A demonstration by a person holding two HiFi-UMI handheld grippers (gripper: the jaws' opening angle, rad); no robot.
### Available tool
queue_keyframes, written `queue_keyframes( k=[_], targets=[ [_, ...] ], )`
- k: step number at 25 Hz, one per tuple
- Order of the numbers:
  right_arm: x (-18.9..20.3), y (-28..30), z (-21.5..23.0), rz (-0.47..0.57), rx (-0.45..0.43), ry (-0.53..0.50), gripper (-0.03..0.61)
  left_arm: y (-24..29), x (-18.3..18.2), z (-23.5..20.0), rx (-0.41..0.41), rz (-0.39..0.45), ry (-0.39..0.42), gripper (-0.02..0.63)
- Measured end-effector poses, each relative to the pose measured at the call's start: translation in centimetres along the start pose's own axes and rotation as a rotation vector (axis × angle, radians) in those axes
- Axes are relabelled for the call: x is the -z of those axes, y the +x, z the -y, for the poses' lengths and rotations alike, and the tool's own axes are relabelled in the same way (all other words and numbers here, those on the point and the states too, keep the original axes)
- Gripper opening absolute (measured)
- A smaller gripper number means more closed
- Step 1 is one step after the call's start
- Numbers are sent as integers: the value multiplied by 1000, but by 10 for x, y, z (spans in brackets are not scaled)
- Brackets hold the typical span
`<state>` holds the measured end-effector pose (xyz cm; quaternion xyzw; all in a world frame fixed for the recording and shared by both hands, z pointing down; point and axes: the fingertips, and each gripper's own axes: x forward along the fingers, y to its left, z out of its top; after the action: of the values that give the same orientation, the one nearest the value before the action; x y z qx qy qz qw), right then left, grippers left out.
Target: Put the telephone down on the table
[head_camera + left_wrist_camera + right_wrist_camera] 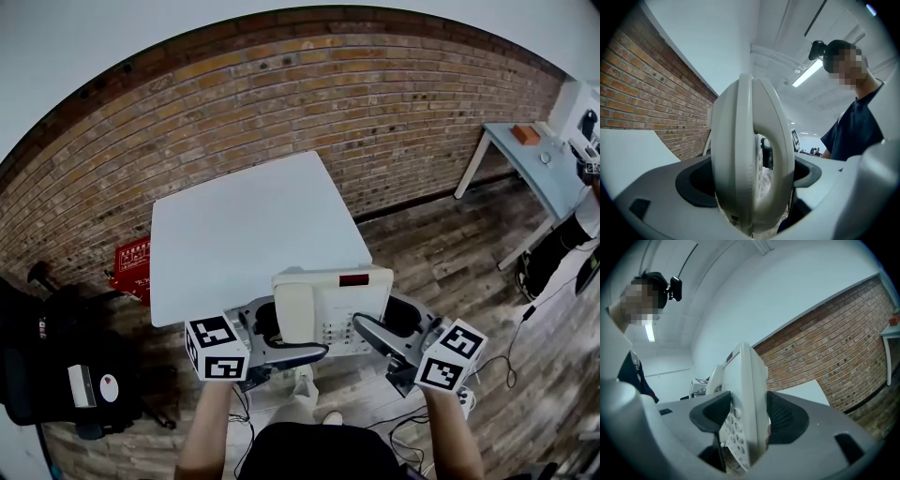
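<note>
A cream desk telephone [330,302], handset on its left and keypad on its right, hangs in the air over the near edge of the white table [244,220]. My left gripper [281,345] is shut on its handset side; in the left gripper view the handset [751,154] fills the space between the jaws. My right gripper [375,336] is shut on the keypad side, and in the right gripper view the dark pads [785,416] press both faces of the telephone [746,408]. Both grippers point up and away from me.
A brick wall [309,103] runs behind the white table. A red crate [133,264] sits on the floor to the table's left, with black equipment [56,366] nearer me. A pale blue table [548,169] stands at the far right; cables lie on the wooden floor.
</note>
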<state>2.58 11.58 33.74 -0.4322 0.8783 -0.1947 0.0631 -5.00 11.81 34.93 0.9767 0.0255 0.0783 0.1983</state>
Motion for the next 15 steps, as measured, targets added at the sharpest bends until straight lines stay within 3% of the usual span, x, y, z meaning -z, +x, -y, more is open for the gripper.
queue_keyframes(
  k=[15],
  targets=[
    [-18,63,46,-22,43,21,245,-6,-25,-78,38,0,-31,449]
  ],
)
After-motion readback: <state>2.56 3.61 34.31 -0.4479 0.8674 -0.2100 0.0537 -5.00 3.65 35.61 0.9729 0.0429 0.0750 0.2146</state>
